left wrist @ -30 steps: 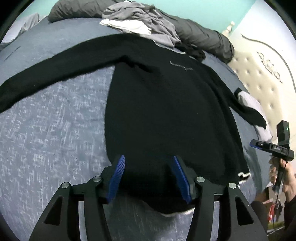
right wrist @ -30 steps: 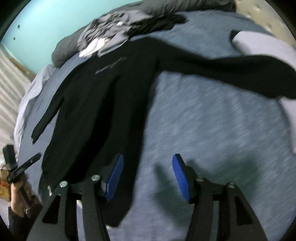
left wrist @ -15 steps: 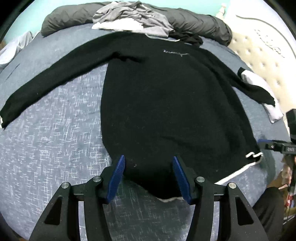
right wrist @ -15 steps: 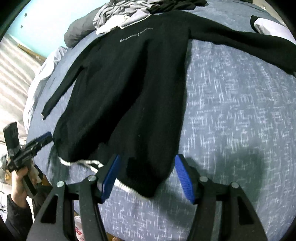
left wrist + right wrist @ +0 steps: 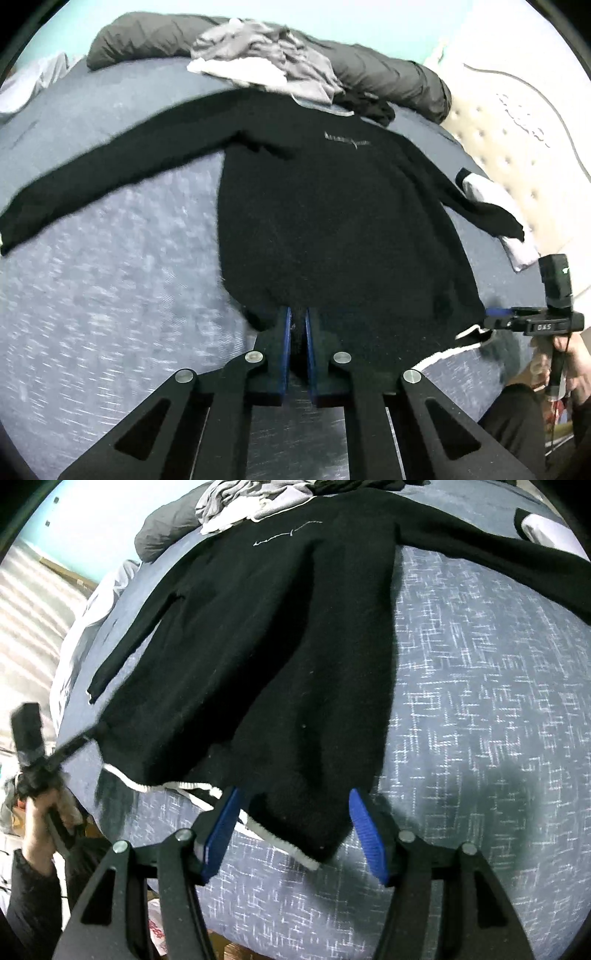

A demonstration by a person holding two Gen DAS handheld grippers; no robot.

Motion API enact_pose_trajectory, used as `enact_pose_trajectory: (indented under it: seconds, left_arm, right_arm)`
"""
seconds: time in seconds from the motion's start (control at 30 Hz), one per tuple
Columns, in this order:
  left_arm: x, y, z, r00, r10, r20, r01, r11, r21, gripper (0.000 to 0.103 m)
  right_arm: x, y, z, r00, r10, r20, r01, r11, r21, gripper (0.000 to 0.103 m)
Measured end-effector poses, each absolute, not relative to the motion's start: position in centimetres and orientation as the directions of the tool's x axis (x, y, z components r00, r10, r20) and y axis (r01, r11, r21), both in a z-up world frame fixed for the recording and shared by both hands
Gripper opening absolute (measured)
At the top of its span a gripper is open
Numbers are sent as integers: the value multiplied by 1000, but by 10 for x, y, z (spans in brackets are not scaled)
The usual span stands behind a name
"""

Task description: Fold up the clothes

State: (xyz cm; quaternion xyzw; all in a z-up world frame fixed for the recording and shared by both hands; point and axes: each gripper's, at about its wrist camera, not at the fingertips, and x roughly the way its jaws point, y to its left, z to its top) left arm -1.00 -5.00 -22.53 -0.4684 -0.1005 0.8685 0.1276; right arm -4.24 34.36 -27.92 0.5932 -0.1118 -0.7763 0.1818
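1. The bed (image 5: 92,295) fills both views ahead of my hand-held grippers, covered in a blue-grey patterned sheet; a padded headboard (image 5: 517,155) shows only off to the right in the left view.
2. The black sweater (image 5: 332,221) lies front up, spread flat on the bed with its body open and both sleeves stretched out sideways. I see no fold in it, so by my reading the whole folding is still to be made on this piece.
3. A heap of grey and white clothes (image 5: 266,62) sits beyond the sweater's collar, loose and unfolded, so more remains after this one.
4. My left hand-held gripper (image 5: 297,332) is pinched narrow on the sweater's hem at its left corner, fabric between the blue pads.
5. My right hand-held gripper (image 5: 295,830) stands wide, straddling the other hem corner, its pads apart from the cloth and holding nothing.
6. The right view shows the white hem trim (image 5: 284,843) between its fingers and the hem lifted toward the left gripper; the left view shows only a stretch of that trim off to its right.
7. Each view catches the other gripper from the side, gripped by a hand (image 5: 37,808).
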Motion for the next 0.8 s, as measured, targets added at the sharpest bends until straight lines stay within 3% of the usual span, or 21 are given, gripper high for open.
enact_pose_trajectory:
  seconds: [0.13, 0.43, 0.53, 0.63, 0.67, 0.8]
  left_arm:
    - [-8, -72, -214, -544, 323, -775, -110, -943, -315, 7]
    - [-20, -105, -253, -467, 355, -810, 17, -912, -409, 11]
    - [-19, -110, -259, -455, 371, -810, 38, -900, -433, 22]
    - [-14, -111, -257, -460, 353, -814, 31, -911, -412, 48]
    - [-13, -110, -257, -452, 359, -817, 19, -911, -411, 52]
    - [-10, -105, -256, -436, 361, -824, -14, -919, -395, 52]
  right_arm:
    - [-46, 340, -287, -216, -406, -888, 131, -913, 386, 62]
    - [-47, 341, -292, -197, -400, -895, 120, -916, 383, 62]
    - [-50, 338, -294, -185, -395, -900, 120, -918, 379, 62]
    - [-49, 341, -295, -180, -404, -897, 117, -914, 388, 62]
    - [-49, 342, -296, -178, -406, -896, 115, -913, 391, 62]
    - [-48, 343, -297, -174, -402, -899, 110, -915, 388, 62]
